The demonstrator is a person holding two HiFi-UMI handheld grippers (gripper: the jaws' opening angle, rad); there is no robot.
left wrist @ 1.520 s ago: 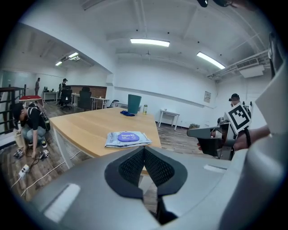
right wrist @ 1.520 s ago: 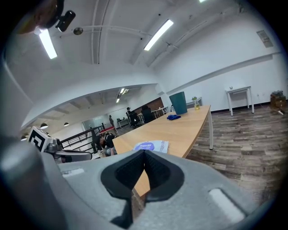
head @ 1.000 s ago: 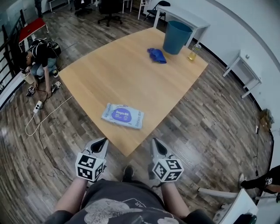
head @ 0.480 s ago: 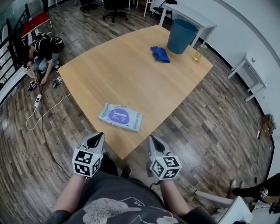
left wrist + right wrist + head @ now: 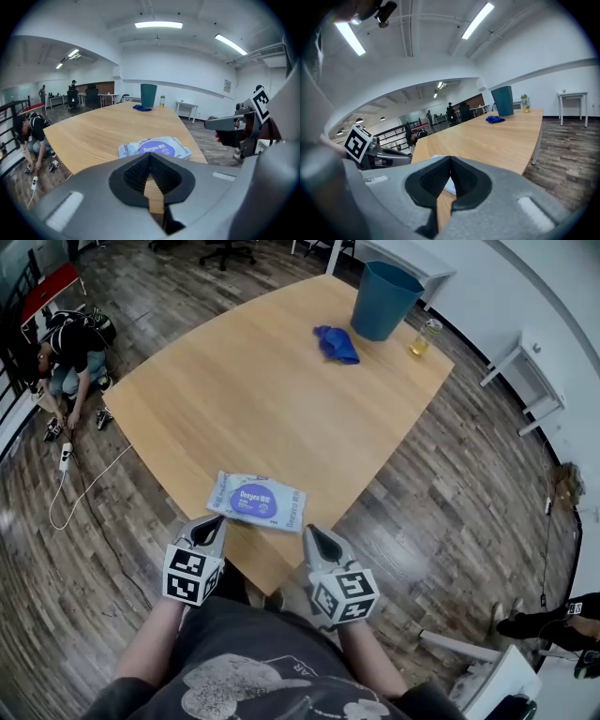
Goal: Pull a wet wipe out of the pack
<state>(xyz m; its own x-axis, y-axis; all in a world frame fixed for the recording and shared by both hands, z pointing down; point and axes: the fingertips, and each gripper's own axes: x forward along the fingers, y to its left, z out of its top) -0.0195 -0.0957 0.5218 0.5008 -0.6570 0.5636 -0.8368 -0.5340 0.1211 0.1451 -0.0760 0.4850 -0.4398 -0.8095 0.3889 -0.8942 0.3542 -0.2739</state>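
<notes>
A flat wet-wipe pack [image 5: 257, 502], white-blue with a purple oval label, lies near the front corner of the wooden table [image 5: 244, 399]. My left gripper [image 5: 211, 526] is shut and empty, its tip just short of the pack's near-left edge. To the right, my right gripper [image 5: 312, 536] is also shut and empty, close to the pack's near-right corner. In the left gripper view the pack [image 5: 157, 147] lies just beyond the closed jaws [image 5: 150, 157]. Only a white sliver of the pack [image 5: 449, 186] shows past the closed jaws [image 5: 450, 161] in the right gripper view.
At the table's far end stand a blue bin [image 5: 384, 300], a crumpled blue cloth [image 5: 337, 344] and a small bottle of yellow liquid [image 5: 424, 337]. A person [image 5: 66, 348] crouches on the wood floor at the left beside a white cable [image 5: 80, 488].
Both grippers have moved forward and slightly down toward the table's near corner, from well short of the edge to just beside the pack. Both stayed shut.
</notes>
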